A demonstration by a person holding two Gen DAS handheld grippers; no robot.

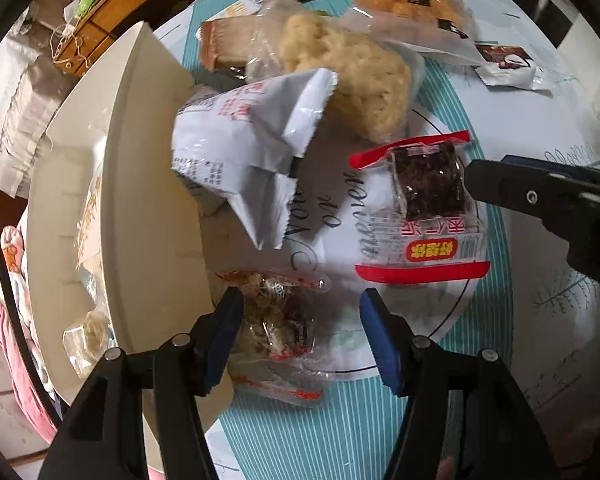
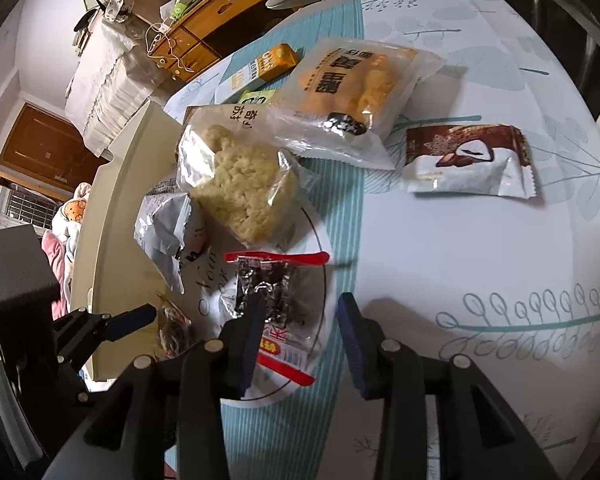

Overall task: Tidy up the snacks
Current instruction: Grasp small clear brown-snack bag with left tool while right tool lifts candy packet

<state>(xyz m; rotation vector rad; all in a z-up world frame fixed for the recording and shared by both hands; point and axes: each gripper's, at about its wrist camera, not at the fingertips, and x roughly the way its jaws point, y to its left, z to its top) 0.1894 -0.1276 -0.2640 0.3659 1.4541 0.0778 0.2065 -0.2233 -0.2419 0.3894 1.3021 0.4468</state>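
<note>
Left tool lined up on the clear snack pack; right tool parked over the red-edged one.

Left tool (image 1: 302, 336) points steeply down, jaws partly apart, nothing gripped. The clear snack pack (image 1: 278, 320) sits between its fingers, hard against the left one, a gap to the right one; long axis runs roughly along the tool's pointing line, so the jaws would close across its short side. The cream bin (image 1: 148, 200) lies just left of this tool, some snacks already in it: short carry. Right tool (image 2: 300, 340) is also partly apart and empty; the red-edged pack (image 2: 272, 300) lies just ahead, under its left finger. Left hand is nearer the bin, my pick for the next grab. The white bag (image 1: 244, 148) leans on the bin wall ahead.
</note>
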